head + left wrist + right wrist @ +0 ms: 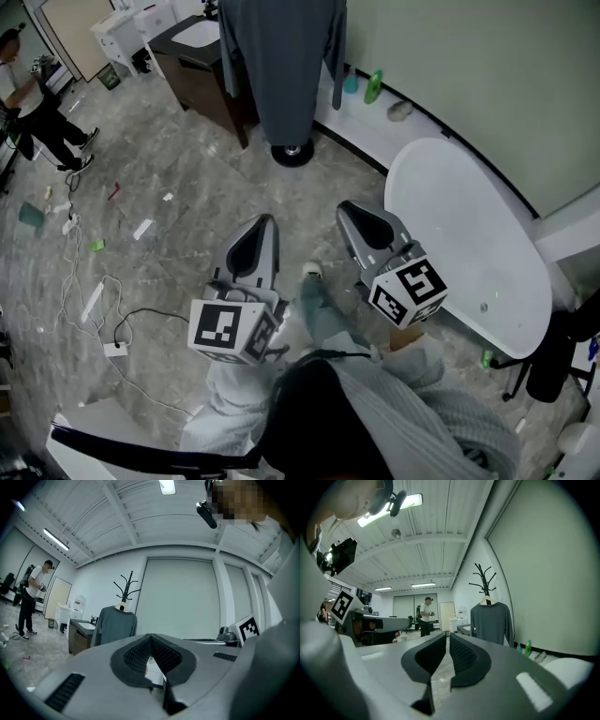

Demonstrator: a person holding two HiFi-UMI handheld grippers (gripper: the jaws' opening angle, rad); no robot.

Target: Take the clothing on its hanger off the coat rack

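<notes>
A grey long-sleeved shirt [281, 56] hangs on a pale hanger [486, 601] from the black coat rack [483, 581]. The rack's round base [292, 152] stands on the floor a good step ahead of me. My left gripper [265, 220] and right gripper [349, 208] are held side by side at waist height, both pointing toward the rack and well short of it. Each is shut with nothing between its jaws. In the left gripper view the shirt [115, 623] appears left of the jaws, and in the right gripper view the same shirt [490, 620] appears to their right.
A white oval table [469, 244] stands close on the right, against the wall. Left of the rack is a dark cabinet [202, 75] with a sink. Cables and a power strip [114, 349] lie on the floor at left. Another person [33, 103] stands far left.
</notes>
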